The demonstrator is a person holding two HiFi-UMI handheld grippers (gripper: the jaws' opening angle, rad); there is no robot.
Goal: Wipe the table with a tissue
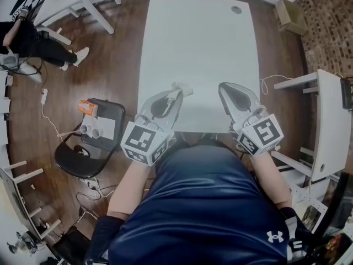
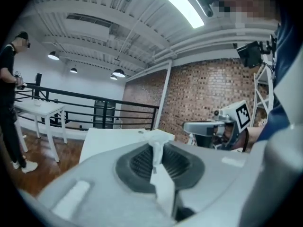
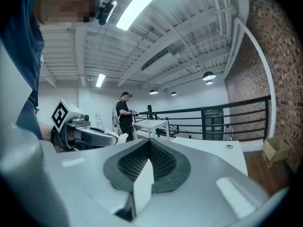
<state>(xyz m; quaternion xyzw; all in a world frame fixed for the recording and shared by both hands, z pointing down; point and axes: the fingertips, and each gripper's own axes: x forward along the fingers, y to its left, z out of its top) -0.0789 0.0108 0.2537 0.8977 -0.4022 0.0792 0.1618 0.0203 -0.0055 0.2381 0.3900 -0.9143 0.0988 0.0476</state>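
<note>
While an open-topped cardboard box (image 1: 290,15) sat on the wooden floor at the upper right of the frame, just off the far right corner of the bench (image 1: 198,43), what it held could not be made out. At lower left, a black chair (image 1: 77,156) carried a white sheet, a small orange object (image 1: 87,107) and two pale round items too small to name. The tissue (image 1: 183,87) was white and crumpled, pinched to a narrow strip between the closed jaws of the left hand-held gripper (image 1: 174,96), with a loose tuft flaring past the fingertips. It lay over the near half of the bench, just left of centre; whether it touched the top could not be told. The right hand-held gripper (image 1: 224,86) had its jaws pressed together with nothing between them, and it hovered over the near part of the bench, right of centre, apart from the left one. The bench top was white, with only a small round grommet (image 1: 236,9) near its far right corner, so most of its surface lay open ahead of both grippers. Its left edge bordered open floor, with cables trailing near the chair. Beyond its right edge stood a white table (image 1: 330,120), near but not touching. A person in black (image 1: 33,40) was at the upper left, well apart from the bench.
</note>
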